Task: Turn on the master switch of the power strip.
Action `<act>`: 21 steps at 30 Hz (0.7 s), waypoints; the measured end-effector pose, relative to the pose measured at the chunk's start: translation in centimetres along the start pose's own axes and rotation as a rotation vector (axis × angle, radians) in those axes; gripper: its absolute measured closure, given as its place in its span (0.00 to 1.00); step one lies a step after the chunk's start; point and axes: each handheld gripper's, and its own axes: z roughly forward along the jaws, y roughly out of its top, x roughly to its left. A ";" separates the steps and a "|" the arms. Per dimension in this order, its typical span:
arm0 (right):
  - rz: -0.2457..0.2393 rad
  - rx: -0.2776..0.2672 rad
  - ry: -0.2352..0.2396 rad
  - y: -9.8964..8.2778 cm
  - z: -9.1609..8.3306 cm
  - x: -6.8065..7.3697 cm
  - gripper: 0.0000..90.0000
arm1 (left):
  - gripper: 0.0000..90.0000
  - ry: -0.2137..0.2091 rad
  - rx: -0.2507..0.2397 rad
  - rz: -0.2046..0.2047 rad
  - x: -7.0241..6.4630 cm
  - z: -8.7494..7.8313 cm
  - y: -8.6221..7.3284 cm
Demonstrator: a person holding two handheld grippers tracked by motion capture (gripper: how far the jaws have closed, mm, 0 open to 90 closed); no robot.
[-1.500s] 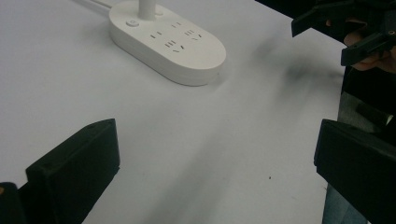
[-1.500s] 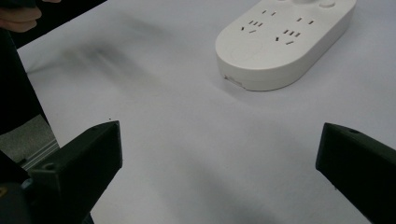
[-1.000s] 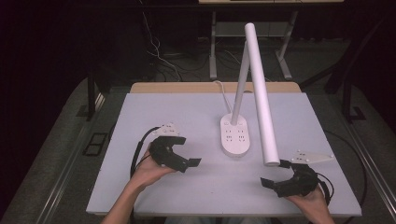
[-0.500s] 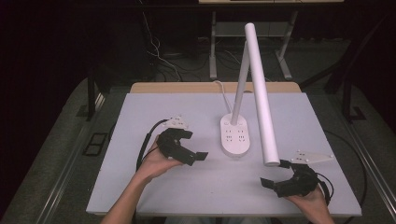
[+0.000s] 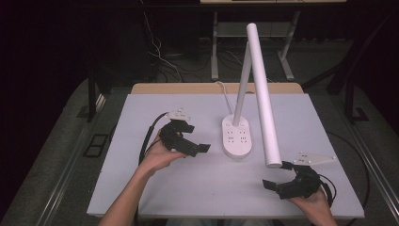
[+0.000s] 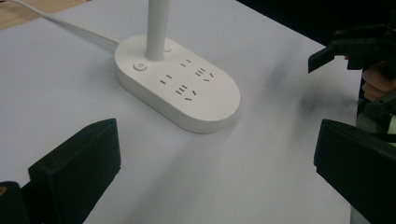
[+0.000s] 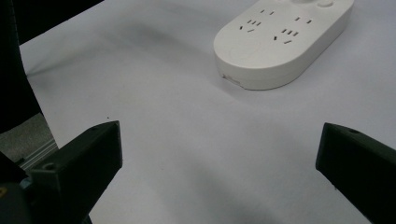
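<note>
A white desk lamp stands mid-table. Its oval base (image 5: pixel 237 136) carries several sockets, and a long tube head (image 5: pixel 262 99) slants down from the stem (image 5: pixel 241 84). My left gripper (image 5: pixel 196 137) hovers open just left of the base, nothing between its jaws. In the left gripper view the base (image 6: pixel 177 88) lies ahead between the open jaws of that gripper (image 6: pixel 215 177), with a power button (image 6: pixel 138 66) beside the stem. My right gripper (image 5: pixel 276 175) stands open near the front right, below the tube's tip. The right gripper view shows the base (image 7: pixel 280 42) ahead of that open gripper (image 7: pixel 215 168).
The white table (image 5: pixel 141 113) has a wooden strip (image 5: pixel 188 88) along its far edge. The lamp's white cord (image 5: pixel 223 92) runs off the back. The tube head overhangs the table's right half. Dark floor and table legs lie beyond.
My left gripper has moved forward and to the right, closer to the lamp base. The right gripper has stayed in place.
</note>
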 end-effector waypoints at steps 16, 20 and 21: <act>-0.003 -0.002 0.002 0.0 0.0 -0.1 0.00 | 0.00 0.009 0.036 0.022 0.9 1.0 2.5; -0.004 -0.002 0.003 -0.1 0.0 -0.1 0.00 | 0.00 0.008 0.042 0.032 1.1 1.2 3.3; -0.005 -0.002 0.003 -0.1 0.0 -0.1 0.00 | 0.00 0.008 0.045 0.038 1.2 1.2 3.4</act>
